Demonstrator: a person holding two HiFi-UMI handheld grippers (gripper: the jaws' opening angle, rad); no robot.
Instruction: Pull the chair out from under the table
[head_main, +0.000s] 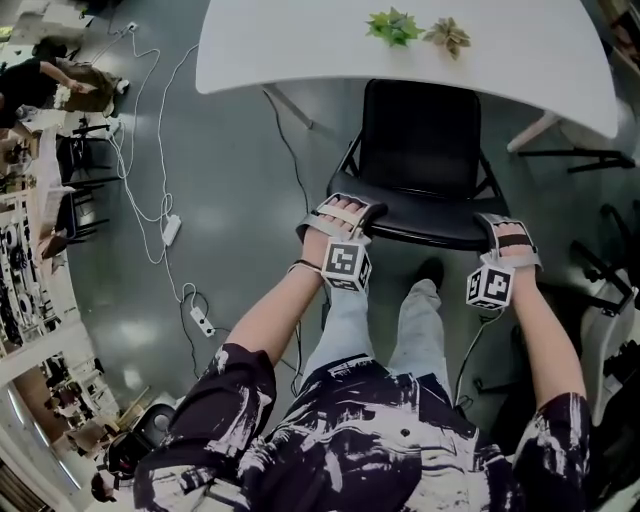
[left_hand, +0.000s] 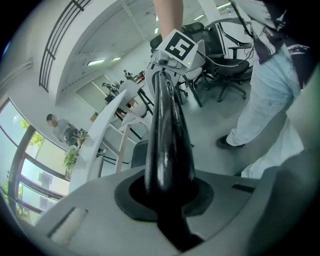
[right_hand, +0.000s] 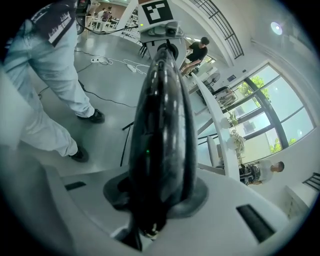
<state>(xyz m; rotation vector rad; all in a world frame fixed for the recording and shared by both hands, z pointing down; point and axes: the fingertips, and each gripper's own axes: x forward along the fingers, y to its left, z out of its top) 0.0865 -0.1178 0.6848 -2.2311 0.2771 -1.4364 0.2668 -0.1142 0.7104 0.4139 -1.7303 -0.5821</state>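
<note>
Left gripper (head_main: 341, 207) and right gripper (head_main: 506, 230) both clamped tight on the glossy top rail (head_main: 425, 228) of the chair (head_main: 420, 140), one at each corner. Its seat sits ahead of them, half under the table (head_main: 290, 50). Looks rigid, fairly light, maybe slippery: corner holds seem right, pull evenly or it slews

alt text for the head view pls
Seen from above, a person's left gripper and right gripper both clamp the top edge of a black chair whose seat front sits under a white table. Two small plants sit on it.
</note>
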